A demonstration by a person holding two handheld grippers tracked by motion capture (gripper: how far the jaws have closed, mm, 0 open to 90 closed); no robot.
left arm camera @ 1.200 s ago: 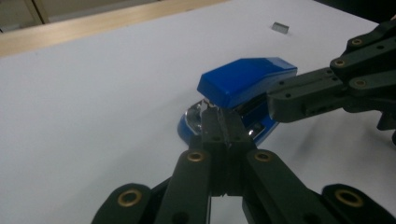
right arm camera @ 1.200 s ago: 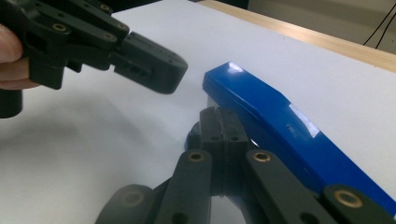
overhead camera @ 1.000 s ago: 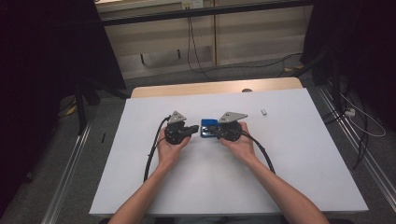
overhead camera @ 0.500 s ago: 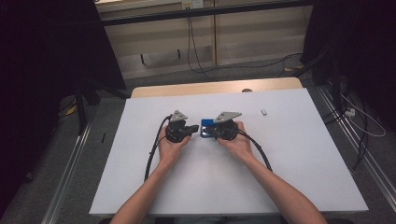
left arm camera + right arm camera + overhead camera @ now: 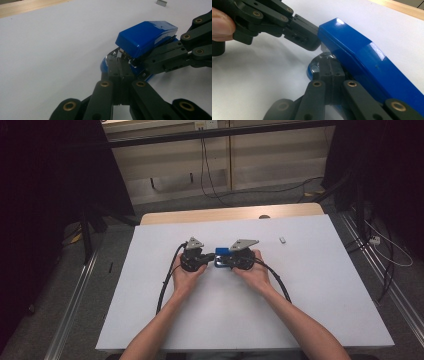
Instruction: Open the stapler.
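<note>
— Near the middle of the white table (image 5: pixel 320 310), what lay between the two hands?

— A blue stapler (image 5: pixel 222 256), resting on the sheet, its hinged top lifted at the front end above the metal base.

— And the left gripper (image 5: pixel 204 258)?

— Its jaws were pressed together, flat against each other, with the tips set against the stapler's front end just under the raised blue top. Whether anything thin was nipped between them, I could not tell.

— The right gripper (image 5: pixel 226 261)?

— Also pressed together. In the right gripper view its tips (image 5: pixel 329 68) sat on the stapler's base beside the blue top, and the left gripper's closed tips came in from the upper left to touch the blue nose.

— Anything else on the table?

— A small grey piece (image 5: pixel 282 240), well apart toward the far right.
</note>
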